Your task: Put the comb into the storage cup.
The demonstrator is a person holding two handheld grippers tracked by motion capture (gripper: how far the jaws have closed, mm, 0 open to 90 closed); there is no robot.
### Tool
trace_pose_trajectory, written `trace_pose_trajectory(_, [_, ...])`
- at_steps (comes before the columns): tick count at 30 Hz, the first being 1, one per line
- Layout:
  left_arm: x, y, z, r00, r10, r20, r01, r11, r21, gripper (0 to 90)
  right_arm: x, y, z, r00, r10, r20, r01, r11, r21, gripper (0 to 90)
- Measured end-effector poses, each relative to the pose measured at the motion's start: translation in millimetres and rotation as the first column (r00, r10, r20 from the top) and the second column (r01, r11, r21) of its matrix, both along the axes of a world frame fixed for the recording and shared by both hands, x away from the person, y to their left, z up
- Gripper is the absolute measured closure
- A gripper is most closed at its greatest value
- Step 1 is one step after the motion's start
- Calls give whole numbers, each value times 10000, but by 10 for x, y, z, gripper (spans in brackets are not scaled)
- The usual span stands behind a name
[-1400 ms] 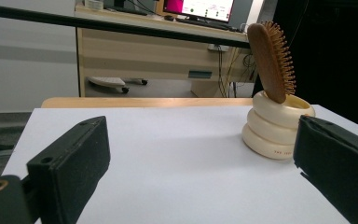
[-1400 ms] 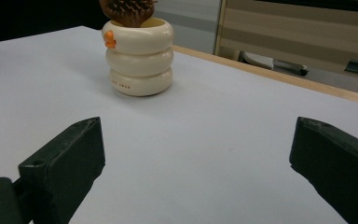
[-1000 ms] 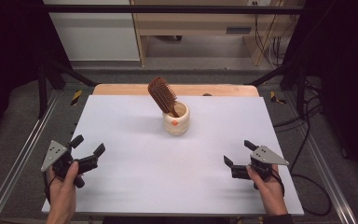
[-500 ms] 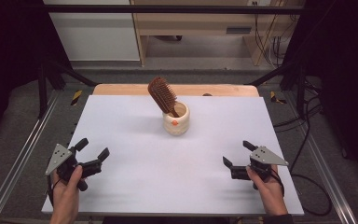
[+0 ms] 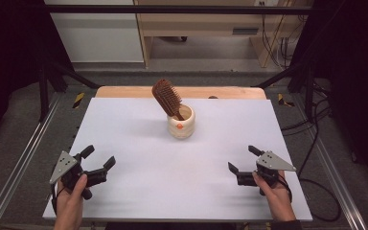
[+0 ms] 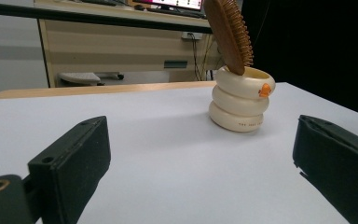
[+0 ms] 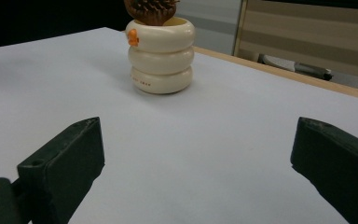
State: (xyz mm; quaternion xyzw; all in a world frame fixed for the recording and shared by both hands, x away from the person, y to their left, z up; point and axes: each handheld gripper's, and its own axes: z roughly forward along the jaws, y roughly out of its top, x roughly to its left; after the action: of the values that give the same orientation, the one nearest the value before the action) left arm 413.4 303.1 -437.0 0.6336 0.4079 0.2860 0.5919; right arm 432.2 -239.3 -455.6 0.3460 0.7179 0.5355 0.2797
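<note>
We are at the opening step, as we judge it: both tongs rest low at the near edge of the white desk (image 5: 124, 124), and nothing is gripped yet. The left tongs (image 5: 98, 160) stand wide open with nothing between the jaws, and the right tongs (image 5: 242, 159) are spread just as wide and hold nothing either.

The things to work on sit well apart from both, toward the far middle of the desk: a wooden hairbrush (image 5: 166, 98) stands handle-down in a cream ribbed cup (image 5: 181, 125), its bristled head leaning out over the rim toward the far left. In the left gripper view the cup (image 6: 240, 105) lies ahead and to the right of the gap between the jaws; in the right gripper view it (image 7: 161, 56) lies ahead and to the left.

The next move, we think, calls for a long reach forward and inward. One tongs should close on the brush head or its neck above the rim, while the other steadies the cup, since a tilted pull could tip the cup.
</note>
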Motion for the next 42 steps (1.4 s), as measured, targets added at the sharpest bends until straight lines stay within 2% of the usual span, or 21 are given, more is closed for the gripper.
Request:
trace_pose_trajectory(9, [-71,-70,-26,9997,-183,130,179,9995,271,42,-12,20,-19,9999,158,-4,-158,9998,-109,34])
trace_pose_trajectory(19, [-111,-88,-48,9993,-367,82,366,9992,154,42,-60,17,-46,9992,390,-20,-390,9991,-173,36])
trace_pose_trajectory(25, [-138,-73,-68,9992,-384,147,386,9992,-100,42,-137,-35,-67,9989,460,-74,-459,9988,157,34])
trace_pose_trajectory(32, [-214,-71,-85,9987,-472,198,469,9987,192,41,-127,10,-70,9987,517,-36,-517,9985,204,32])
trace_pose_trajectory(36, [-259,-63,-82,9985,-541,131,538,9984,193,41,-124,51,-60,9981,608,61,-610,9976,329,33])
trace_pose_trajectory(38, [-268,-48,-77,9987,-506,91,505,9987,57,41,-120,63,-60,9979,637,67,-639,9972,387,32])
trace_pose_trajectory(42, [-273,7,-42,9993,-172,317,176,9998,-122,39,-109,81,-54,9981,610,76,-613,9965,565,32])
